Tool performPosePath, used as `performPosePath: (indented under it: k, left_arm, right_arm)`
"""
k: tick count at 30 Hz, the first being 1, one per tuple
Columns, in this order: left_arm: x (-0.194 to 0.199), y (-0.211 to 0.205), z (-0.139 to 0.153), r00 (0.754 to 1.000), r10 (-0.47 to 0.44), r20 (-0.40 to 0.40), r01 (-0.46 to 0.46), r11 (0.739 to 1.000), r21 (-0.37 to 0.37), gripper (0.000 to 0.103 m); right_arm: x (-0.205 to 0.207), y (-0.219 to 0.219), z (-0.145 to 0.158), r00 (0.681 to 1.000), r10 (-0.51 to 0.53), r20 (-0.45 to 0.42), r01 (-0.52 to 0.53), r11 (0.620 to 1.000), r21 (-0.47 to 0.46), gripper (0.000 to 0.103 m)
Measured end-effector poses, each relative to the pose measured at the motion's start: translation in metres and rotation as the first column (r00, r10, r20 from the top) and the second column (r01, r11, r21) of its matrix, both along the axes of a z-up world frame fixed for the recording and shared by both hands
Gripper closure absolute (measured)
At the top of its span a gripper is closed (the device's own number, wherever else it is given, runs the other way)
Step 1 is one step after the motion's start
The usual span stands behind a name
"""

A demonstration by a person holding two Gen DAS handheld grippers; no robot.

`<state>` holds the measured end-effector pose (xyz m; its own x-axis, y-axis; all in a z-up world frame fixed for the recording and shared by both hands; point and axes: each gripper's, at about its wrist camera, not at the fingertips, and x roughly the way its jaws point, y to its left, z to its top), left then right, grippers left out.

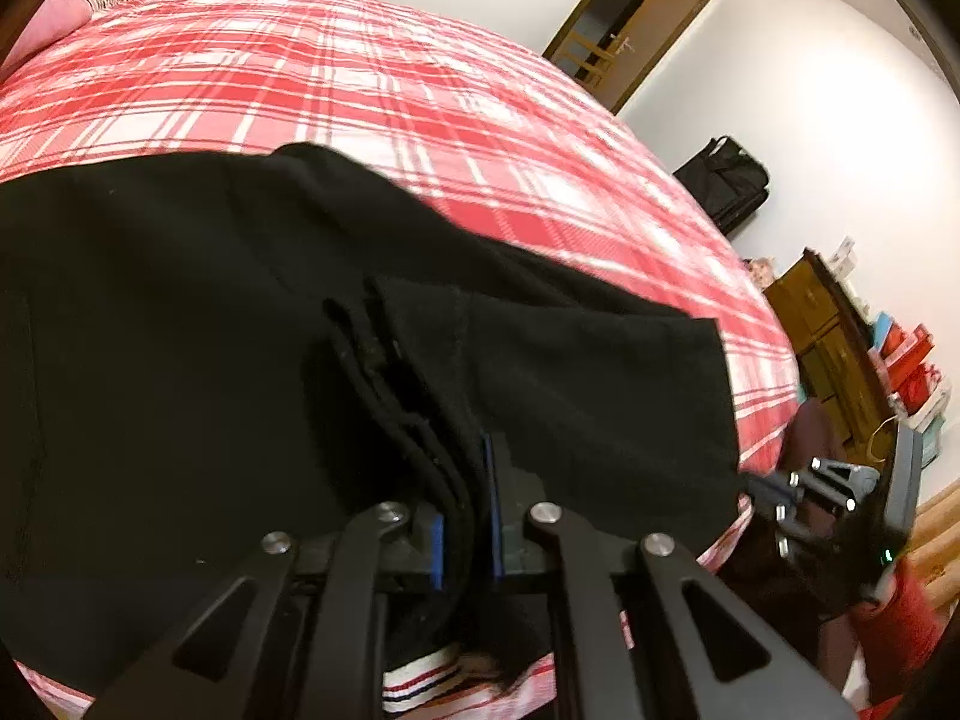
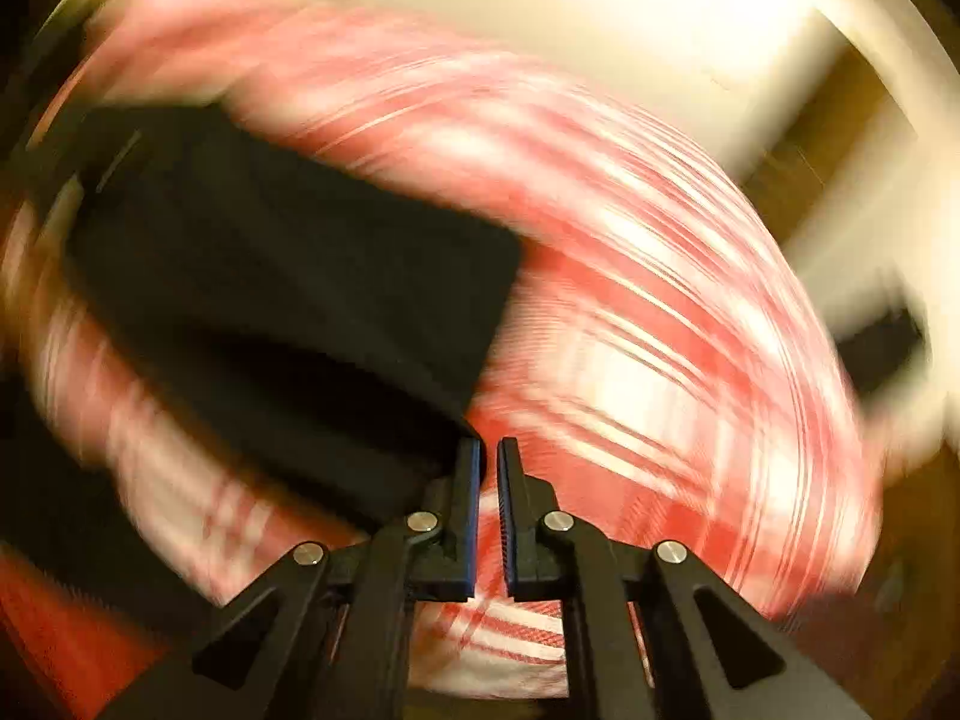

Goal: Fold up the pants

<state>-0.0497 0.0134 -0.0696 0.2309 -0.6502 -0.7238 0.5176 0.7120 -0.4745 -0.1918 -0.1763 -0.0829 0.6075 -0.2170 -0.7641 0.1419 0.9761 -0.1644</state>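
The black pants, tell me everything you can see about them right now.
The black pants are plain, matte, soft-looking cloth, lying spread on the red-and-white plaid bedspread in layered folds. A bunched, several-layer edge is clamped in the left tongs, between blue pads. A striped band peeks out at the bottom, though whether it belongs to them is unclear. In the blurred right wrist view, the right tongs sit beside a corner, nearly closed, with nothing between them.

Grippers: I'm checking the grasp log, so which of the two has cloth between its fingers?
The left gripper: black pants fabric is pinched between its blue pads. The right gripper shows an empty gap, the plaid bedspread visible through it.
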Motion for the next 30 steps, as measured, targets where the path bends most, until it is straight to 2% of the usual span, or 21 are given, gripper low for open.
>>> performPosePath:
  k: [1, 2, 3, 5, 6, 8, 11, 14, 15, 17, 20, 21, 23, 24, 26, 28, 30]
  left_arm:
    - [0.000, -0.001, 0.003, 1.000, 0.001, 0.005, -0.001, 1.000, -0.014, 0.089]
    - [-0.001, -0.002, 0.005, 1.000, 0.003, 0.012, -0.002, 1.000, -0.027, 0.089]
    - [-0.001, -0.002, 0.008, 1.000, 0.008, 0.020, -0.007, 0.999, -0.035, 0.089]
    - [-0.001, 0.001, 0.009, 1.000, 0.021, 0.023, -0.020, 0.999, -0.036, 0.089]
    - [-0.001, 0.004, 0.007, 0.999, 0.026, 0.018, -0.026, 0.999, -0.032, 0.089]
    - [0.001, 0.014, 0.003, 0.999, 0.043, 0.003, -0.043, 0.999, -0.031, 0.090]
    - [0.005, 0.031, -0.001, 0.997, 0.075, 0.000, -0.075, 0.997, -0.026, 0.089]
    - [0.012, 0.049, 0.000, 0.993, 0.121, -0.012, -0.121, 0.992, -0.043, 0.091]
    - [0.014, 0.054, 0.002, 0.991, 0.130, -0.007, -0.130, 0.991, -0.044, 0.091]
    - [0.015, 0.060, 0.007, 0.991, 0.135, 0.005, -0.134, 0.990, -0.044, 0.091]
    - [0.012, 0.064, 0.013, 0.990, 0.136, 0.030, -0.135, 0.990, -0.043, 0.091]
    - [0.010, 0.065, 0.014, 0.991, 0.130, 0.031, -0.128, 0.990, -0.050, 0.090]
    - [0.005, 0.059, 0.011, 0.995, 0.097, 0.019, -0.096, 0.994, -0.056, 0.080]
    - [0.002, 0.053, 0.010, 0.997, 0.079, 0.012, -0.079, 0.995, -0.054, 0.075]
    - [-0.004, 0.041, 0.005, 0.999, 0.045, 0.002, -0.045, 0.998, -0.045, 0.051]
    - [-0.006, 0.031, 0.003, 1.000, 0.024, -0.014, -0.024, 0.998, -0.051, 0.039]
    - [-0.005, 0.026, 0.003, 1.000, 0.009, -0.013, -0.010, 0.999, -0.032, 0.034]
  right_arm:
    - [-0.003, -0.008, 0.000, 0.996, -0.085, 0.015, 0.084, 0.992, 0.090, 0.098]
    - [-0.007, -0.007, -0.003, 0.994, -0.110, 0.015, 0.107, 0.984, 0.142, 0.100]
    - [-0.011, 0.001, -0.007, 0.996, -0.092, 0.004, 0.090, 0.977, 0.193, 0.100]
    - [-0.023, 0.027, -0.016, 0.998, 0.037, -0.050, -0.021, 0.956, 0.291, 0.100]
    - [-0.028, 0.035, -0.020, 0.991, 0.105, -0.084, -0.067, 0.926, 0.371, 0.100]
    - [-0.037, 0.040, -0.022, 0.980, 0.168, -0.109, -0.102, 0.887, 0.451, 0.100]
    - [-0.051, 0.017, -0.002, 0.987, 0.157, -0.028, -0.124, 0.865, 0.485, 0.099]
    - [-0.046, -0.022, 0.020, 0.996, 0.064, 0.066, -0.089, 0.856, 0.509, 0.099]
    - [-0.042, -0.035, 0.027, 0.996, 0.013, 0.089, -0.055, 0.864, 0.500, 0.099]
    - [-0.026, -0.044, 0.031, 0.995, -0.005, 0.099, -0.043, 0.882, 0.470, 0.099]
    - [-0.003, -0.044, 0.023, 0.999, -0.007, 0.044, -0.007, 0.948, 0.318, 0.099]
    - [0.001, -0.045, 0.015, 0.999, -0.019, 0.030, 0.008, 0.947, 0.321, 0.099]
    - [0.001, -0.058, -0.002, 0.999, -0.039, -0.006, 0.038, 0.906, 0.422, 0.099]
    - [0.001, -0.056, -0.009, 0.999, -0.040, -0.022, 0.046, 0.895, 0.443, 0.099]
    - [0.001, -0.055, -0.016, 0.999, -0.017, -0.028, 0.029, 0.883, 0.469, 0.099]
    - [-0.007, -0.053, -0.016, 1.000, -0.007, -0.004, 0.009, 0.874, 0.486, 0.099]
    - [-0.015, -0.059, -0.012, 1.000, -0.021, 0.021, 0.008, 0.863, 0.505, 0.099]
